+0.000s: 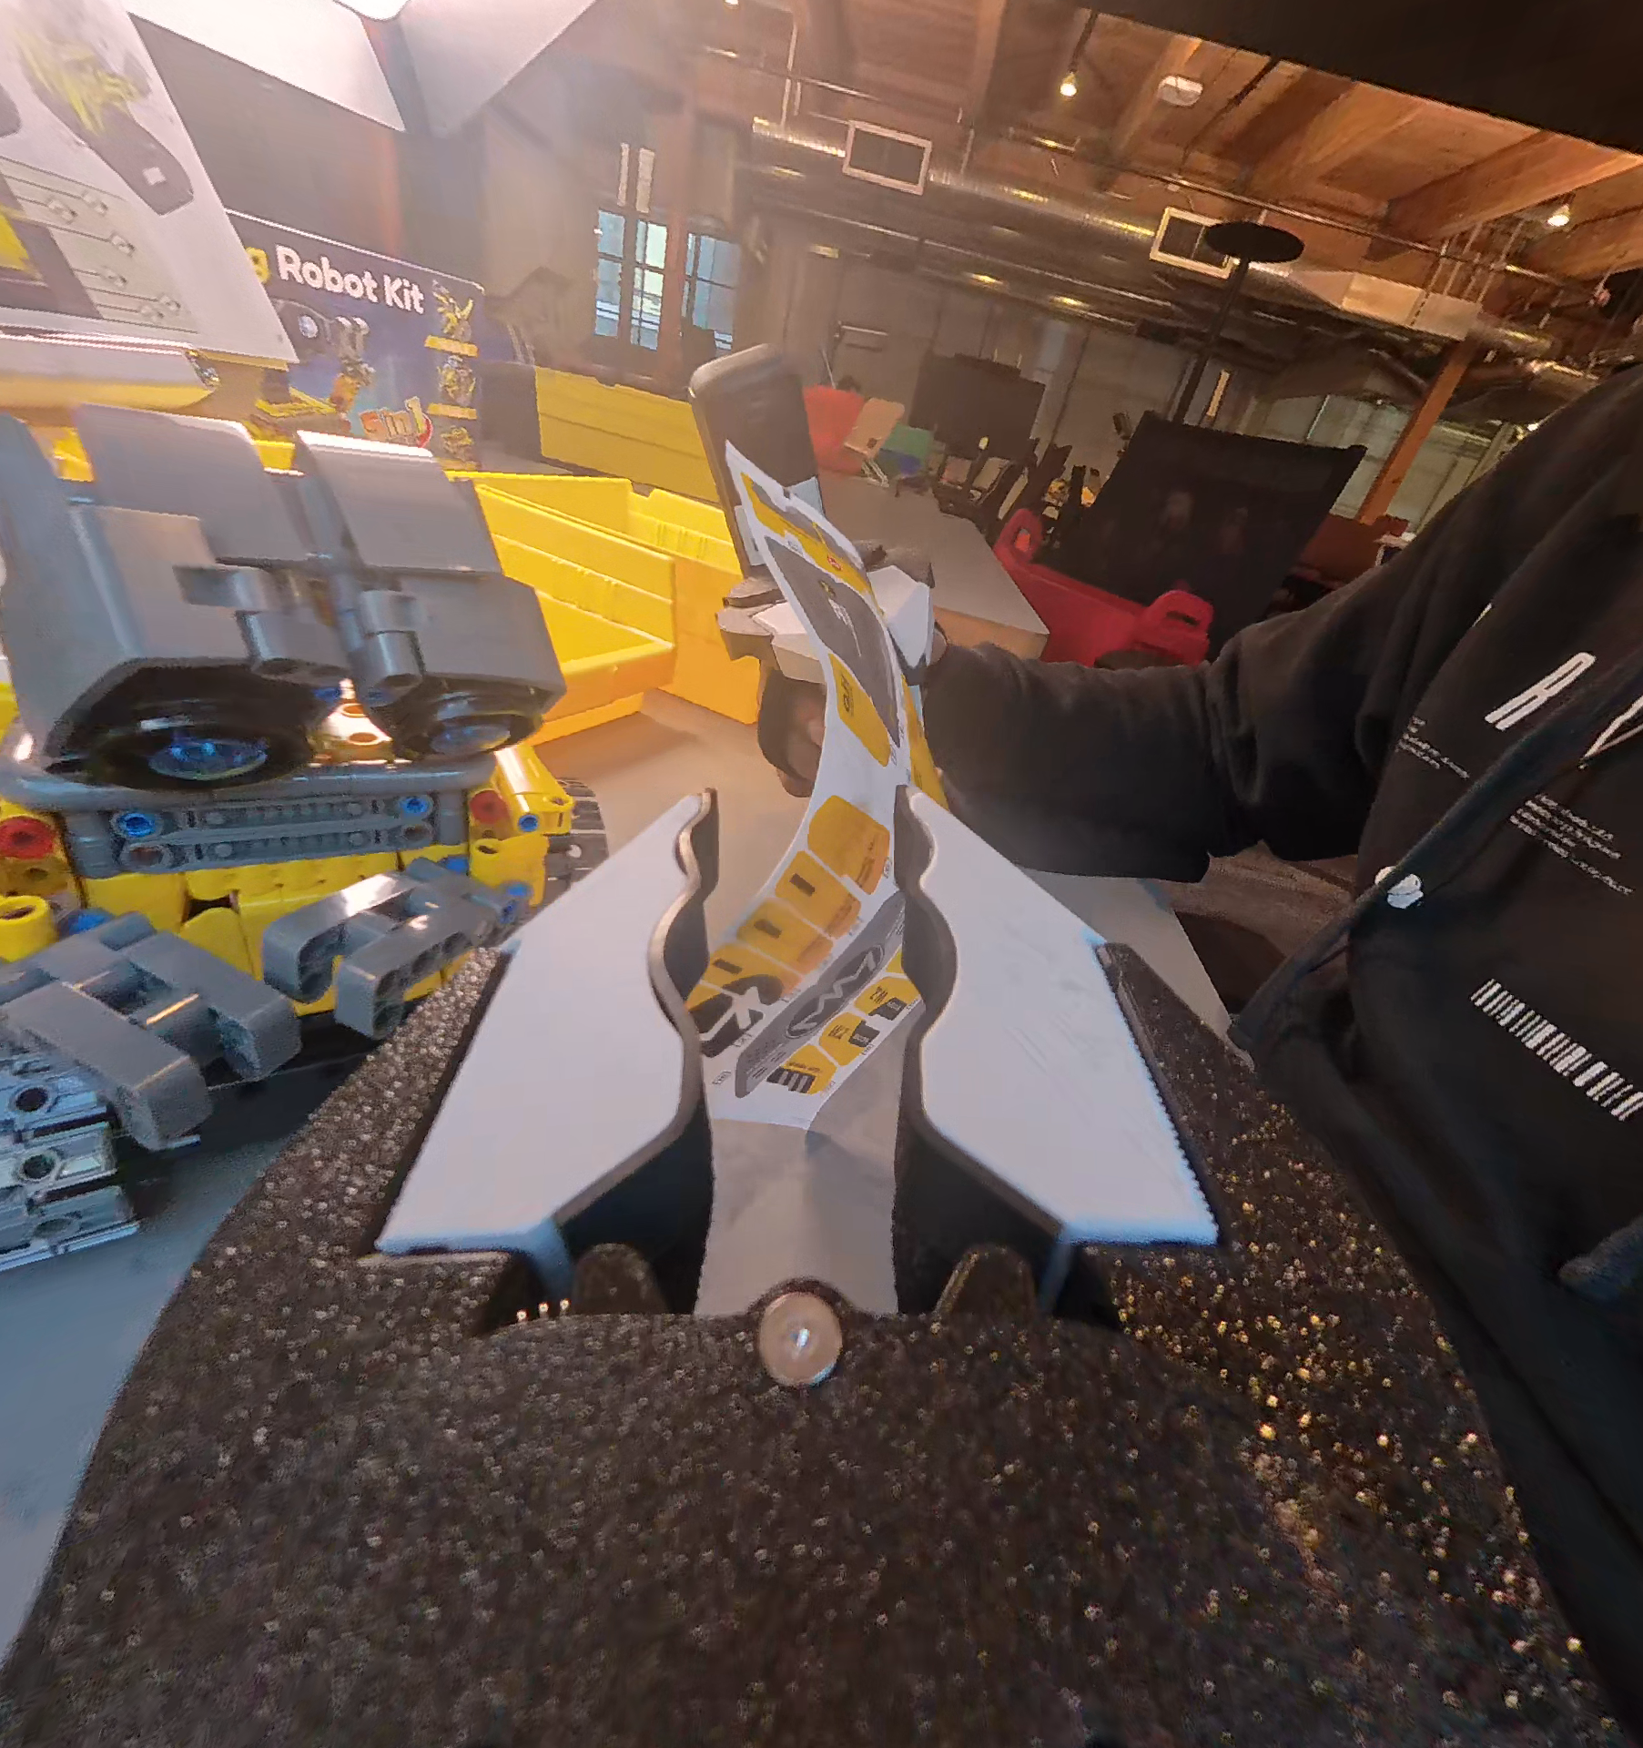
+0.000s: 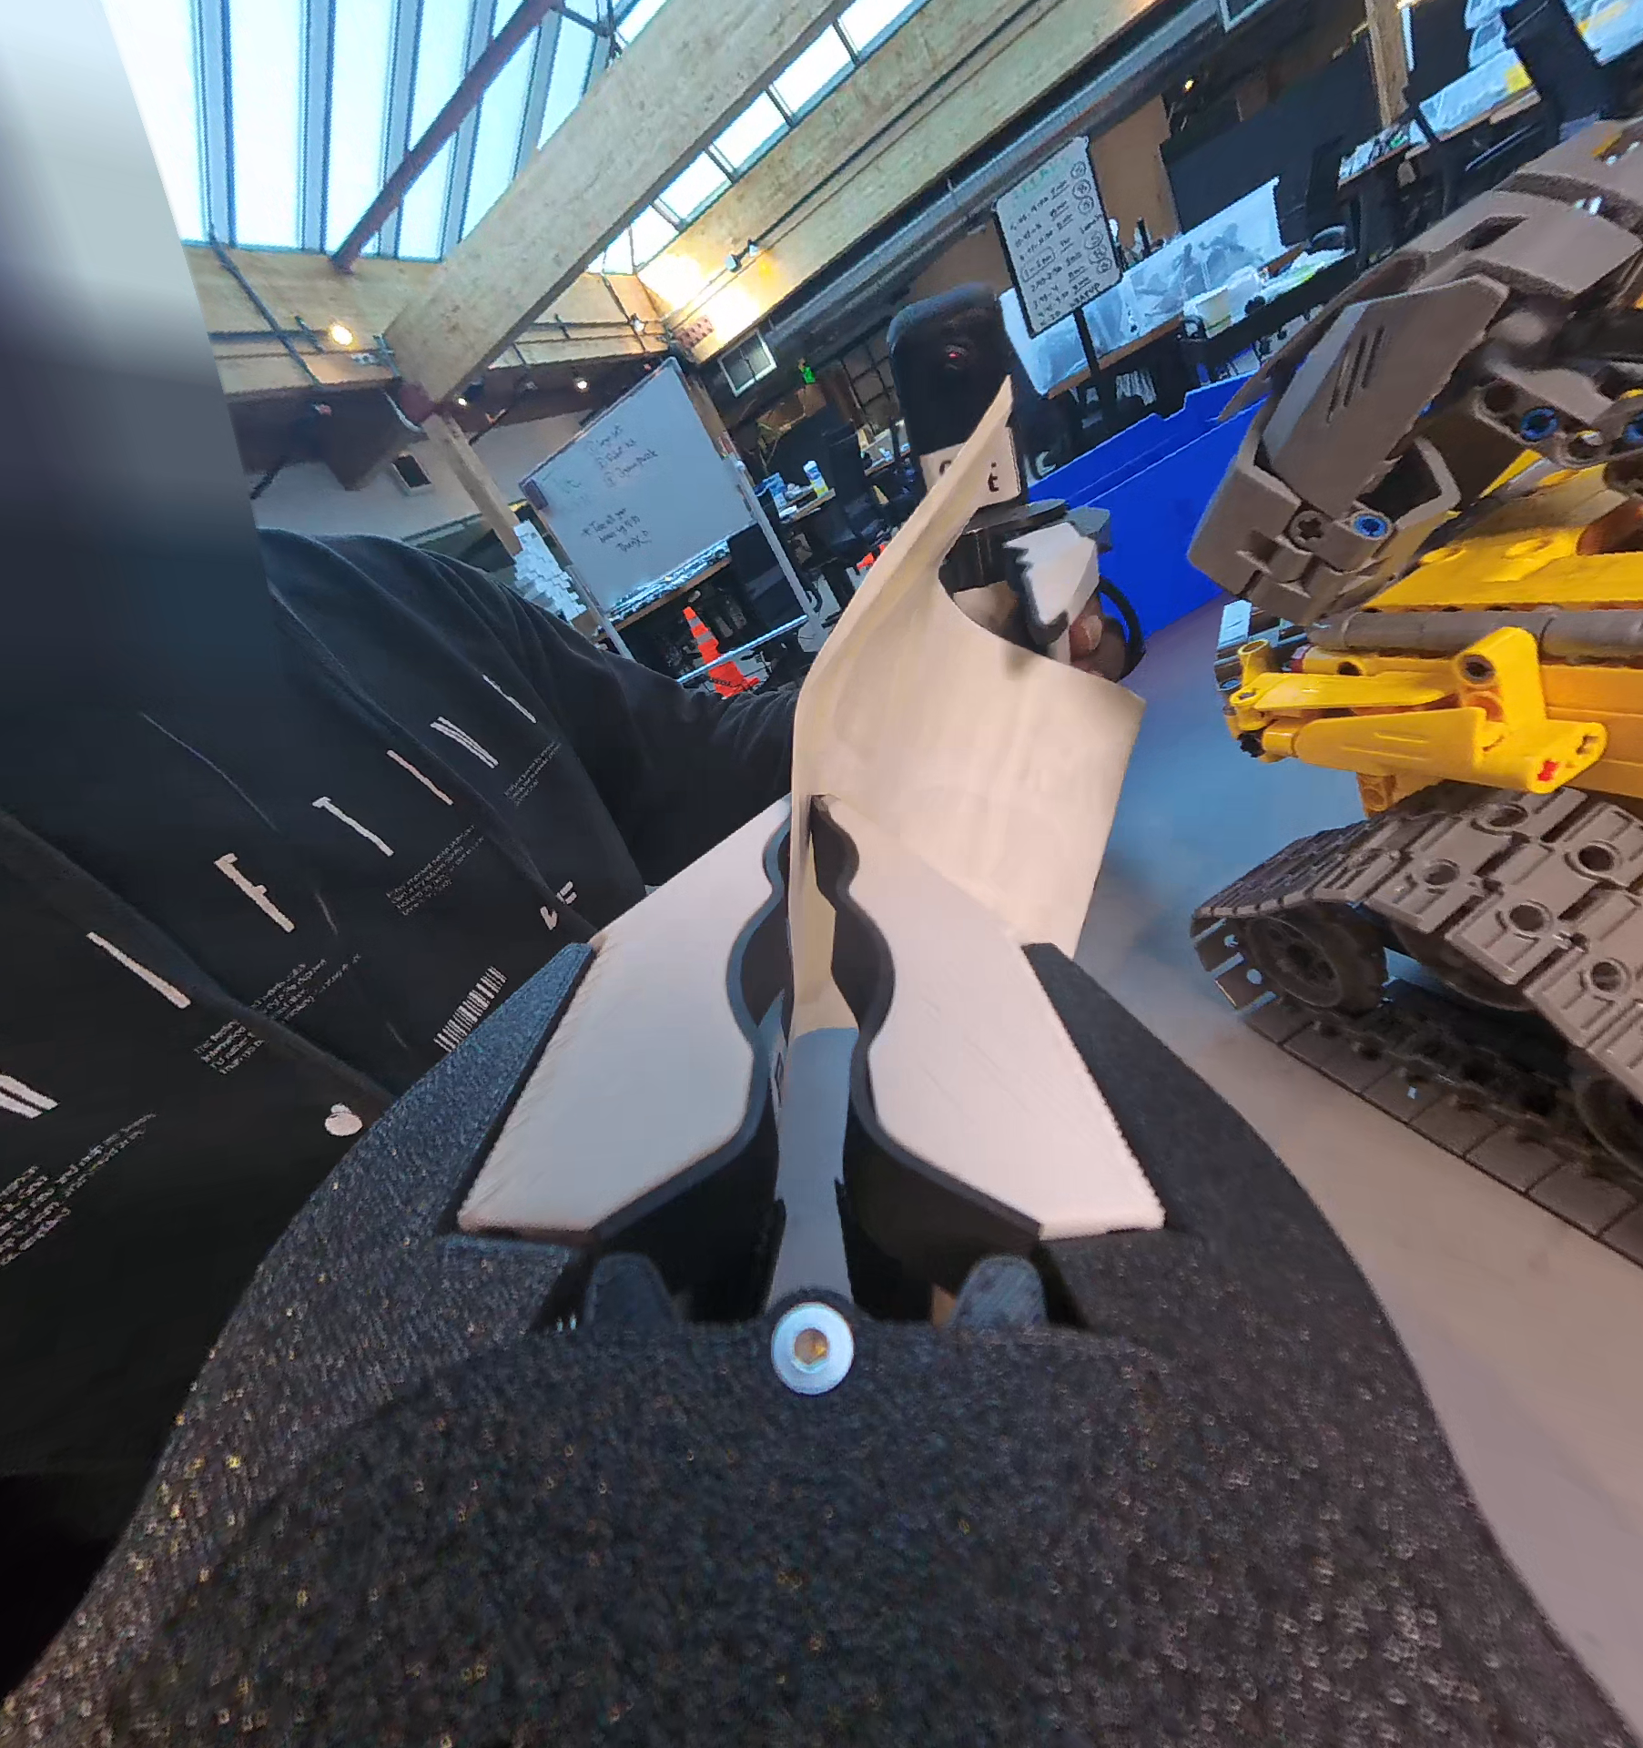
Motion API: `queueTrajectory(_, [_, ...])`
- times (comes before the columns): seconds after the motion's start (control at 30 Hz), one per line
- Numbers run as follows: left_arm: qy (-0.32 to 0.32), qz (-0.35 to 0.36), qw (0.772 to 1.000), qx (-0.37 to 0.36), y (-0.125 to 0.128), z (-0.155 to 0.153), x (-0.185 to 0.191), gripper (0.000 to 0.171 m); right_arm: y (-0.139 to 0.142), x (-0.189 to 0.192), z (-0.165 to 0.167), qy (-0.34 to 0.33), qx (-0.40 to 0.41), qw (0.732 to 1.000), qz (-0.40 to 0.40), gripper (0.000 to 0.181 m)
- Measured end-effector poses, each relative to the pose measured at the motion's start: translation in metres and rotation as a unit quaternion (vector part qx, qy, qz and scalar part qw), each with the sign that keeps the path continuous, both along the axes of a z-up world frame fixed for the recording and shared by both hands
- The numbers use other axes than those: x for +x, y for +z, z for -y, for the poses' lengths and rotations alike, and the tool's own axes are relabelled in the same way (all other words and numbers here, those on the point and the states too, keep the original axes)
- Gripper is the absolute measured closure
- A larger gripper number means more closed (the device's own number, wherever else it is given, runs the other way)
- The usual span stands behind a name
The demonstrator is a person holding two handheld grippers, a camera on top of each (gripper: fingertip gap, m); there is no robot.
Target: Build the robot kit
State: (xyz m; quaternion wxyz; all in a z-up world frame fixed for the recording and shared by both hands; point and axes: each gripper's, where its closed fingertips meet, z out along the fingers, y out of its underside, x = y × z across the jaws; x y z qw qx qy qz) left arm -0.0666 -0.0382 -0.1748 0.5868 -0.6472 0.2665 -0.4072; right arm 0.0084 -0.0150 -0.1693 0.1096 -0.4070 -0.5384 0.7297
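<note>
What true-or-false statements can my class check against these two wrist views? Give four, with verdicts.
1. The right hand-held gripper is shut on the sticker sheet. True.
2. The left hand-held gripper is clamped on the sheet. False: its fingers stand apart, and the sheet's lower end hangs between them.
3. The brick-built model is yellow and grey and stands on grey tracks. True.
4. The person's sleeve is white. False: it is black.
</note>
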Motion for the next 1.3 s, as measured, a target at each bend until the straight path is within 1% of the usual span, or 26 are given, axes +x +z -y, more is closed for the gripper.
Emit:
queueTrajectory(0.07, [-0.009, -0.007, 1.0, -0.001, -0.001, 0.002, 0.006, 0.136, -0.003, -0.002, 0.0, 0.0, -0.002, 1.0, 0.006, 0.181])
queueTrajectory(0.17, [-0.016, -0.011, 1.0, -0.007, -0.004, 0.004, 0.01, 0.142, -0.008, -0.005, -0.001, -0.003, -0.004, 1.0, 0.013, 0.181])
queueTrajectory(0.4, [-0.025, -0.002, 1.0, -0.019, -0.005, 0.005, 0.01, 0.165, -0.013, -0.009, -0.007, -0.022, -0.004, 1.0, 0.02, 0.181])
queueTrajectory(0.6, [-0.031, 0.002, 0.999, -0.027, -0.006, 0.005, 0.01, 0.171, -0.012, -0.011, -0.013, -0.04, 0.002, 0.999, 0.016, 0.181])
queueTrajectory(0.8, [-0.037, 0.009, 0.999, -0.031, -0.006, 0.005, 0.012, 0.171, 0.0, -0.01, -0.017, -0.057, 0.0, 0.998, -0.014, 0.181])
queueTrajectory(0.9, [-0.037, 0.033, 0.998, -0.033, 0.0, 0.005, 0.009, 0.171, 0.01, -0.008, -0.021, -0.067, -0.015, 0.997, -0.034, 0.18])
queueTrajectory(0.93, [-0.035, 0.047, 0.998, -0.036, 0.003, 0.004, 0.006, 0.171, 0.015, -0.007, -0.024, -0.072, -0.028, 0.996, -0.043, 0.177])
queueTrajectory(1.03, [-0.032, 0.108, 0.992, -0.05, 0.015, 0.001, -0.007, 0.171, 0.029, -0.002, -0.034, -0.082, -0.06, 0.993, -0.067, 0.171])
queueTrajectory(1.17, [-0.016, 0.165, 0.983, -0.077, 0.02, -0.007, -0.023, 0.171, 0.034, 0.001, -0.039, -0.094, -0.058, 0.99, -0.083, 0.166])
queueTrajectory(1.3, [-0.008, 0.196, 0.976, -0.09, 0.022, -0.012, -0.033, 0.171, 0.032, 0.0, -0.037, -0.095, -0.047, 0.991, -0.082, 0.165])
